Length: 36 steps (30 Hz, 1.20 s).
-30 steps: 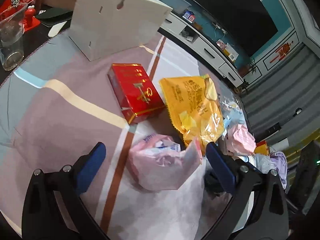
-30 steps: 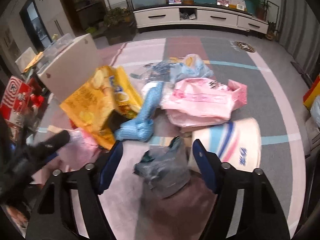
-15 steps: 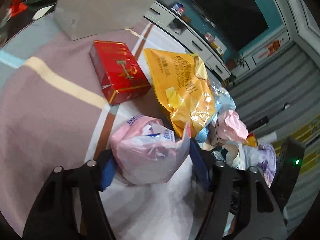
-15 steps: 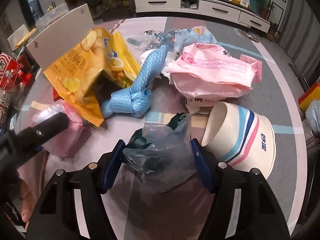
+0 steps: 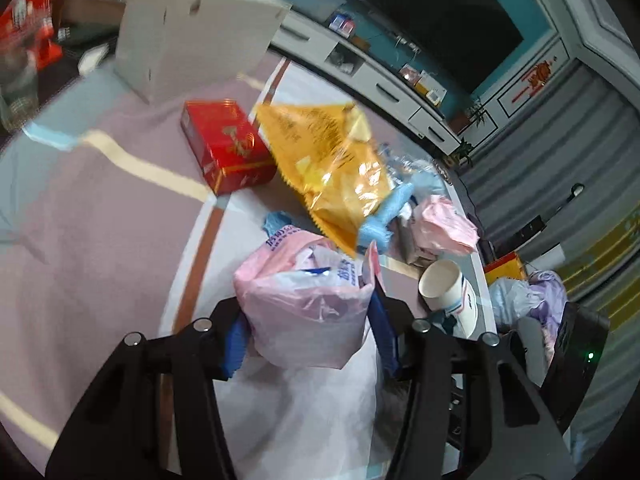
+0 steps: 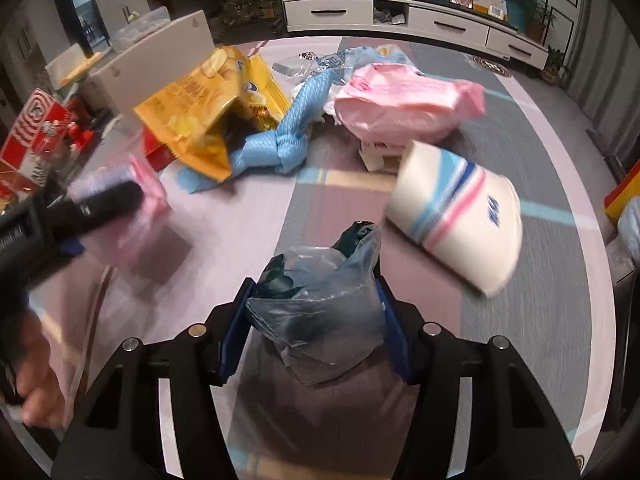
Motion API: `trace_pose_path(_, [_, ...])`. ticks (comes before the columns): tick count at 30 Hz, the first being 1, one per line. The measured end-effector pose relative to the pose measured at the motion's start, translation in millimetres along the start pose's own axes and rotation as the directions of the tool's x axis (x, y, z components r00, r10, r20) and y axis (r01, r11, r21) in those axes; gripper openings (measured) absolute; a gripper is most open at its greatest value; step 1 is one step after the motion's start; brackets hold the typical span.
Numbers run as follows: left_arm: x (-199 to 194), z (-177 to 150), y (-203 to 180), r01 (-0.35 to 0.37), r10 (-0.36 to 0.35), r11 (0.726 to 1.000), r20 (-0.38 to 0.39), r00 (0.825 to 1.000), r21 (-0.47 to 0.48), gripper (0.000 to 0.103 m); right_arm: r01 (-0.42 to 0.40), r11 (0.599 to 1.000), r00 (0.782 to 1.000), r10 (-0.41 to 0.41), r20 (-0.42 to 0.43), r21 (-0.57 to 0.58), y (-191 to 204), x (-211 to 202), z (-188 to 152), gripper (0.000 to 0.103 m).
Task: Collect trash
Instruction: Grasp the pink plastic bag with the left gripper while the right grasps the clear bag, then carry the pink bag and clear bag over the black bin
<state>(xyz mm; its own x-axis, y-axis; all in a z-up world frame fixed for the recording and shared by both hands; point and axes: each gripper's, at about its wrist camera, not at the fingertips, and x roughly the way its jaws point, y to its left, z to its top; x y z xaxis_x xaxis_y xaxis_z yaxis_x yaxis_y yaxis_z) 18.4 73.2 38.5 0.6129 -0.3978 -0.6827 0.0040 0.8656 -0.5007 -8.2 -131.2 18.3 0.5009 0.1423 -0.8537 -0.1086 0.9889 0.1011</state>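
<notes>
A crumpled pink plastic bag [image 5: 304,304] sits between the blue pads of my left gripper [image 5: 308,322]. Its jaws are closing and both pads press into the bag. In the right wrist view this gripper [image 6: 100,204] and its pink bag [image 6: 148,184] show blurred at the left. My right gripper [image 6: 316,320] is also closing, with a grey, see-through plastic bag [image 6: 320,292] squeezed between its pads. Both bags are just above the striped tablecloth [image 6: 224,232].
More litter lies beyond: a yellow chip bag [image 6: 208,108], a red box [image 5: 224,148], a knotted blue cloth [image 6: 280,140], a pink pack [image 6: 404,100] and a tipped paper cup [image 6: 460,208]. A white box [image 5: 192,28] stands behind. A hand [image 6: 36,380] shows at the lower left.
Both grippers went from wide open around their bags to closed on them. The left one has pulled the pink bag towards the near side; the paper cup now lies further right.
</notes>
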Motion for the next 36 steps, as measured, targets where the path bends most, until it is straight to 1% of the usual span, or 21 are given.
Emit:
trace_pose_path(2, [-18,-3,-6,-0.014,0.013,1.000,0.051,0.999,0.024,0.053,-0.027,1.000,1.000,0.027,0.010,0.009,-7,-11,-2,0.058])
trace_pose_path(4, [-30,-8,-7,-0.009,0.006,1.000,0.086,0.996,0.025,0.053,-0.037,0.999,0.999,0.037,0.017,0.001,-9,-19,-1,0.058])
trace_pose_path(7, [-42,-19,-7,-0.009,0.007,1.000,0.113,0.994,0.022,0.053,-0.035,0.999,0.998,0.036,0.050,-0.025,-10,-33,-1,0.058])
trace_pose_path(10, [-47,-30,-9,-0.049,0.044,0.998,0.130,0.991,0.042,0.053,-0.057,0.998,0.994,0.058,0.088,-0.013,-16,-46,-5,0.059])
trace_pose_path(12, [-44,-32,-12,-0.064,0.057,0.997,0.130,0.990,0.052,0.054,-0.078,0.997,0.992,0.076,0.104,0.016,-23,-51,-5,0.059])
trace_pose_path(14, [-36,-36,-16,-0.081,0.074,0.994,0.090,0.993,0.074,0.054,-0.086,0.996,0.991,0.082,0.107,0.029,-29,-53,-3,0.059])
trace_pose_path(16, [-30,-40,-20,-0.076,0.071,0.994,0.065,0.995,0.084,0.054,-0.082,0.996,0.990,0.077,0.117,0.038,-34,-56,-3,0.059])
trace_pose_path(20, [-26,-48,-28,-0.087,0.080,0.988,0.057,0.995,0.129,0.054,-0.081,0.995,0.990,0.074,0.120,0.062,-41,-57,-2,0.059])
trace_pose_path(25, [-21,-51,-30,-0.083,0.079,0.987,0.031,0.996,0.137,0.054,-0.063,0.994,0.990,0.051,0.133,0.092,-50,-57,-1,0.059])
trace_pose_path(29, [-24,-53,-33,-0.092,0.086,0.985,0.046,0.995,0.149,0.054,-0.067,0.991,0.989,0.051,0.140,0.113,-57,-59,2,0.059])
trace_pose_path(33, [-37,-53,-39,-0.103,0.093,0.984,0.074,0.993,0.145,0.054,-0.069,0.990,0.988,0.051,0.144,0.125,-61,-63,2,0.059])
trace_pose_path(36, [-46,-51,-46,-0.079,0.068,0.987,0.075,0.995,0.140,0.054,-0.082,0.990,0.984,0.063,0.164,0.115,-62,-72,3,0.059])
